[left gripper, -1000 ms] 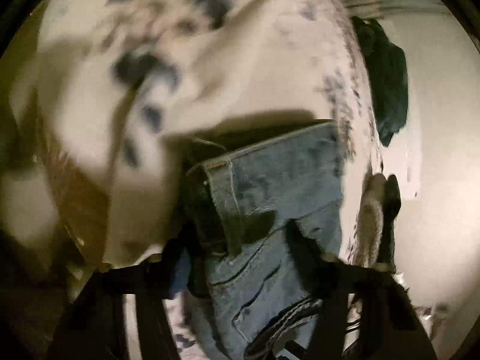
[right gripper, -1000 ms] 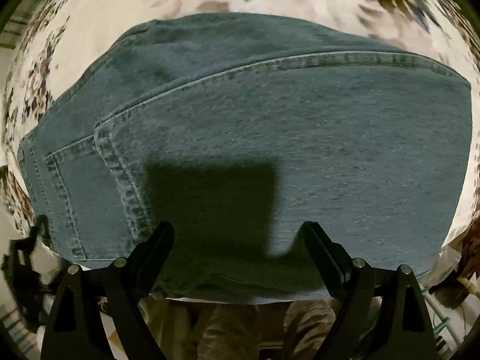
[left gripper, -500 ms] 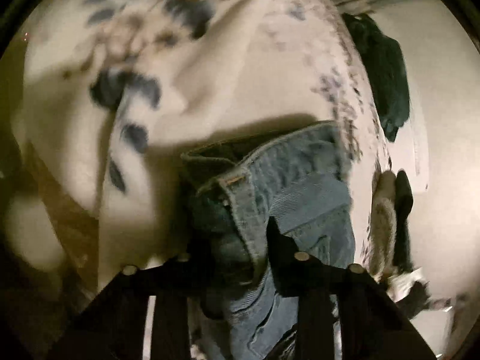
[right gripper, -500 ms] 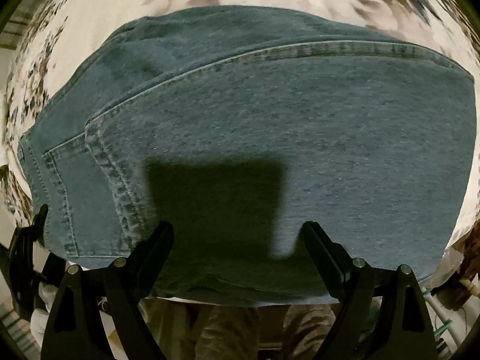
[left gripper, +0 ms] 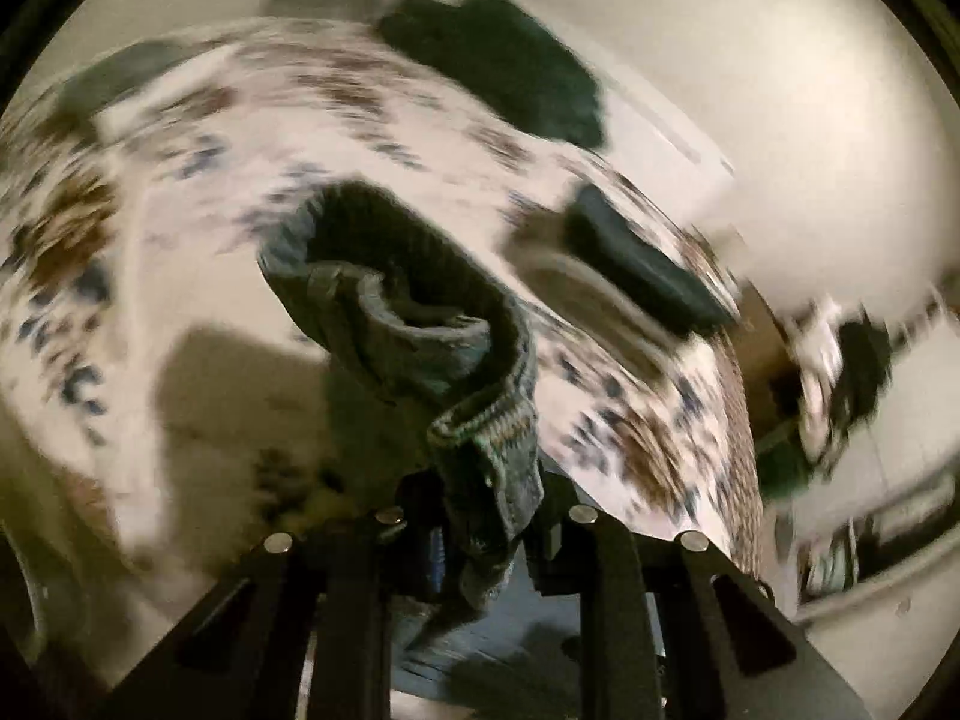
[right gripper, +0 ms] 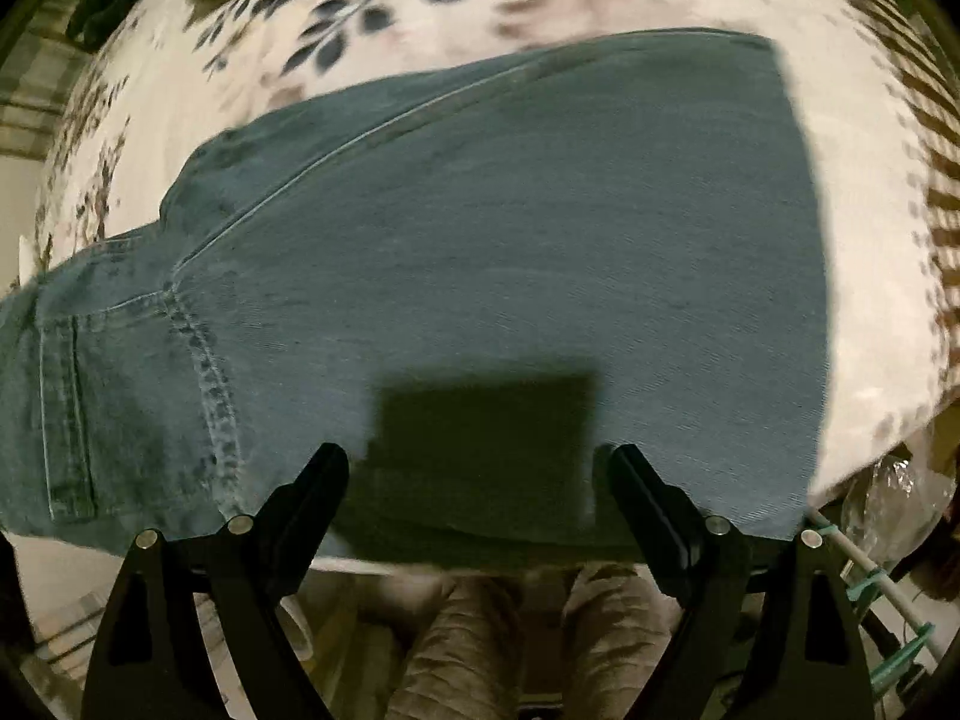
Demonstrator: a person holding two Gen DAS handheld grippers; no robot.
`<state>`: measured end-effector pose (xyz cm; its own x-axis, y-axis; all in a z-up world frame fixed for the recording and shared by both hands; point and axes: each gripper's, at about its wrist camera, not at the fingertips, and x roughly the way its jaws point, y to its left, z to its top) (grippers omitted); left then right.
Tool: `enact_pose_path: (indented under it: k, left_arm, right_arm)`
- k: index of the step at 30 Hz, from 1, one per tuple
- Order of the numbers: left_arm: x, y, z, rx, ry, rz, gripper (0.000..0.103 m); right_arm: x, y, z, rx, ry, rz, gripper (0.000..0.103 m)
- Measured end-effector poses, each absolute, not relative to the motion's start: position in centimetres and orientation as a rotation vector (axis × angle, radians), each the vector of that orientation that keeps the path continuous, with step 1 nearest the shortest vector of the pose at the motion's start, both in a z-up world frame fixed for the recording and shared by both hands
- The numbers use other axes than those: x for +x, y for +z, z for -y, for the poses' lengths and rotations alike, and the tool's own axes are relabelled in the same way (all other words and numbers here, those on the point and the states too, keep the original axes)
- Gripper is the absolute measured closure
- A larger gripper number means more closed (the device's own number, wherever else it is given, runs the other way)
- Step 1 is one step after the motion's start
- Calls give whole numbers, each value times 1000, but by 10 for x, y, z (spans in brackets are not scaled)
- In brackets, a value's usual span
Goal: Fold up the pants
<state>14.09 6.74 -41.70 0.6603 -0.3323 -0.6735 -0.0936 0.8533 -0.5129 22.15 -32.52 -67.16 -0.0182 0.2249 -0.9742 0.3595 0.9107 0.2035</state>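
Blue denim pants point(right gripper: 492, 276) lie folded lengthwise across a floral bedspread point(right gripper: 456, 6), back pocket at the left. My right gripper point(right gripper: 480, 480) is open and empty, hovering over the pants' near edge. In the left wrist view my left gripper point(left gripper: 489, 516) is shut on the pants' waistband point(left gripper: 480, 438), which is bunched up and lifted above the bedspread point(left gripper: 180, 276). The view is motion-blurred.
A dark green garment point(left gripper: 510, 60) lies at the bed's far edge. Folded dark and grey clothes point(left gripper: 630, 264) sit on the bed at the right. A person's legs in grey trousers point(right gripper: 510, 642) stand below the bed edge. A drying rack point(right gripper: 870, 576) is at lower right.
My left gripper has closed on the waistband and lifted it, swinging its view toward the bed's far side. The pants have shifted in the right wrist view, and the right gripper stays open.
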Motion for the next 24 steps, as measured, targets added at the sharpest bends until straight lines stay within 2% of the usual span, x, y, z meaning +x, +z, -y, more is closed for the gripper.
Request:
enact_pose_path:
  k: [3, 8, 12, 15, 16, 17, 18, 19, 22, 24]
  left_arm:
    - [139, -420, -15, -469, -231, -881, 87]
    - [143, -460, 78, -311, -363, -1019, 87]
    - [153, -503, 98, -290, -361, -1212, 86]
    - [161, -504, 95, -298, -338, -1291, 84]
    - [160, -500, 96, -289, -346, -1294, 77]
    - [159, -496, 98, -281, -371, -1301, 57]
    - [156, -494, 100, -287, -412, -1319, 45]
    - [155, -488, 100, -307, -435, -1333, 27]
    - [145, -470, 91, -334, -456, -1310, 23]
    - [138, -459, 80, -322, -428, -1282, 16]
  right_arm:
    - [201, -667, 357, 479, -141, -1593, 12]
    - [172, -662, 424, 528, -229, -1571, 12]
    - [157, -659, 458, 565, -254, -1556, 12]
    - [161, -655, 482, 609, -205, -1526, 12]
    - [163, -652, 488, 625, -179, -1511, 12]
    - [168, -649, 491, 644, -151, -1495, 12]
    - [174, -646, 495, 660, -130, -1483, 12]
    - [176, -644, 494, 685, -98, -1467, 12]
    - [192, -631, 486, 747, 0, -1411, 12]
    - [207, -621, 466, 756, 72, -1375, 12]
